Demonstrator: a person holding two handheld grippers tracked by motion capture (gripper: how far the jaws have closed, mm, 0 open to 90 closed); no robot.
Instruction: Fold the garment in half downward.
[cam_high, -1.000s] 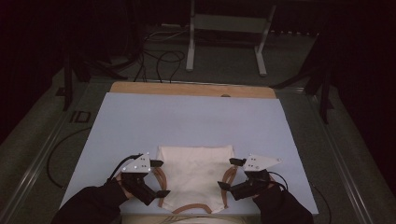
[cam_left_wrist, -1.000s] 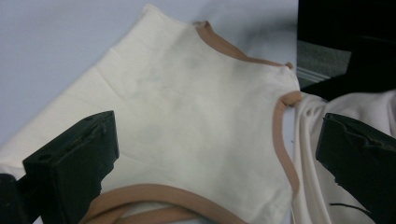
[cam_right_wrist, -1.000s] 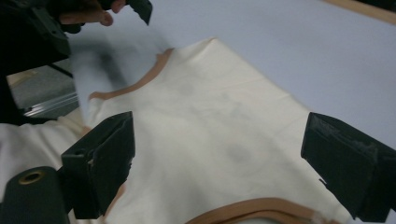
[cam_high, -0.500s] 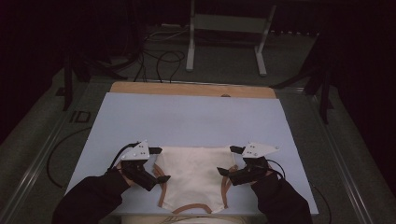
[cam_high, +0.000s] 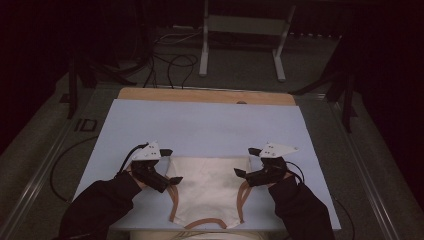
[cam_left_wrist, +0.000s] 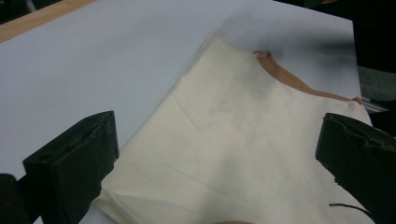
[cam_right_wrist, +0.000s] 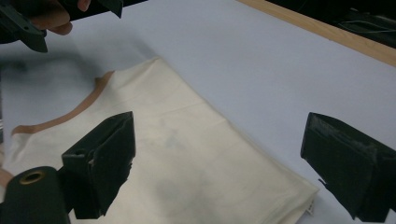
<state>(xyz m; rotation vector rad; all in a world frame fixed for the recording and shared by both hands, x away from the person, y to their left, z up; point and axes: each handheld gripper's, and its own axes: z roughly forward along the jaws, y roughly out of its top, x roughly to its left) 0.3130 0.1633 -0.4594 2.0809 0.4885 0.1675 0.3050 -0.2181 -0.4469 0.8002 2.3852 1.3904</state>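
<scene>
A cream garment with brown trim lies flat on the pale blue table cover, near the front edge. My left gripper is open at the garment's far left corner. My right gripper is open at the far right corner. In the left gripper view the wide-apart jaws frame the cream garment, with the left gripper empty. In the right gripper view the right gripper is also empty above the folded edge of the garment. The left gripper and a hand appear at the top left of that view.
A wooden strip runs along the table's far edge. Behind it stand a metal stand and cables on the floor. The blue cover stretches beyond the garment on all far sides.
Both grippers have moved away from the person, from the garment's sides up to its far corners. The garment's far edge now lies flatter.
</scene>
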